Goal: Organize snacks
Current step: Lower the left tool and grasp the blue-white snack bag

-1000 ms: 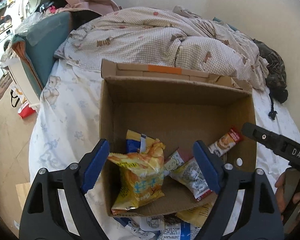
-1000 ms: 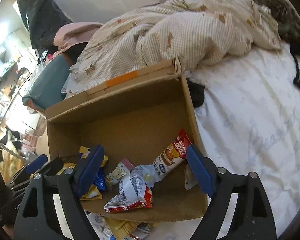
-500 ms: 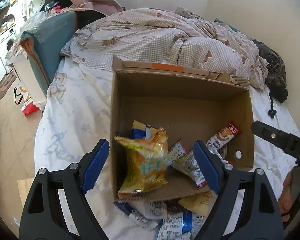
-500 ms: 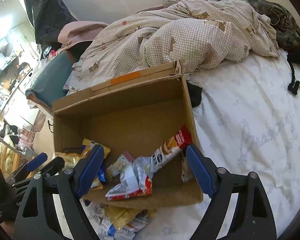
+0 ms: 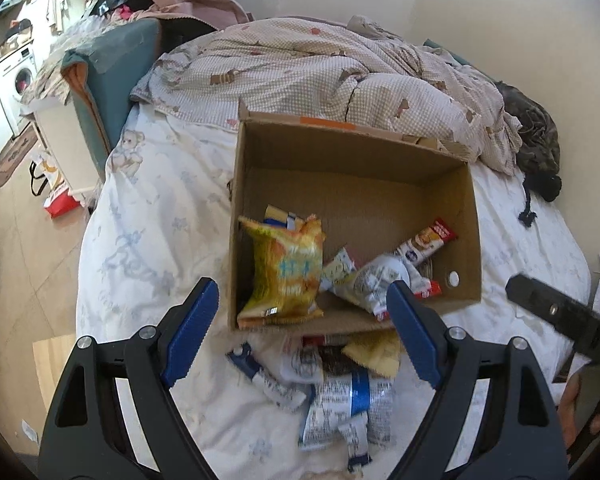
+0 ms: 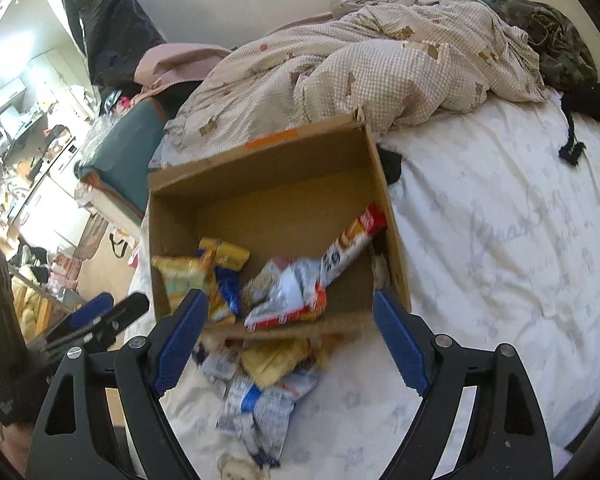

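A cardboard box stands open on the bed. It holds a yellow-orange chip bag, a red-and-white bar wrapper, a white-and-red packet and other snacks. A pile of loose snack packets lies on the sheet in front of the box. My left gripper is open and empty above that pile. My right gripper is open and empty above the same pile.
A crumpled checked duvet lies behind the box. A dark garment sits at the far right of the bed. The bed's left edge drops to the floor. A teal cushion is at the back left.
Both grippers have pulled back and up from the box, so it looks smaller and the loose packets in front of it have come into view. Both stay open.
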The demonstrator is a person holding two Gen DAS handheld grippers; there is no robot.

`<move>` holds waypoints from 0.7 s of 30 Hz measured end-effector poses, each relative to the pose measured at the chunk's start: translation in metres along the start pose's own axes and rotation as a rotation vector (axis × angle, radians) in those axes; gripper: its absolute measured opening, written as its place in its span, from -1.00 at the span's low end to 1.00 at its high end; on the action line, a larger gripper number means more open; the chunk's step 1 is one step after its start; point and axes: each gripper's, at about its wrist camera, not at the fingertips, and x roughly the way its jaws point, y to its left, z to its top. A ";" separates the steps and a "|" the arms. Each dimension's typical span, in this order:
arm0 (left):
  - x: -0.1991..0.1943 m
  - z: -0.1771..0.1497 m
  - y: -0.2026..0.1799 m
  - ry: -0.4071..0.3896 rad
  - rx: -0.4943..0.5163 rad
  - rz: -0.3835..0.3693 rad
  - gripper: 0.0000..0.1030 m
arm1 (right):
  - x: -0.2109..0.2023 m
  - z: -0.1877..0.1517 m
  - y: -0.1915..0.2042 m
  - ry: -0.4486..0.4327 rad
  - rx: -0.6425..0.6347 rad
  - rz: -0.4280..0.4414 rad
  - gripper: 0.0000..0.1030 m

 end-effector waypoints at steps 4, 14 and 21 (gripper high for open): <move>-0.007 -0.011 0.007 0.024 -0.020 0.007 0.62 | -0.003 -0.015 0.002 0.020 0.001 -0.004 0.69; -0.019 -0.038 0.016 0.083 -0.046 0.019 0.62 | 0.001 -0.042 -0.009 0.088 0.107 0.013 0.69; 0.000 -0.060 0.026 0.210 -0.088 0.056 0.62 | 0.017 -0.057 -0.031 0.192 0.239 0.021 0.69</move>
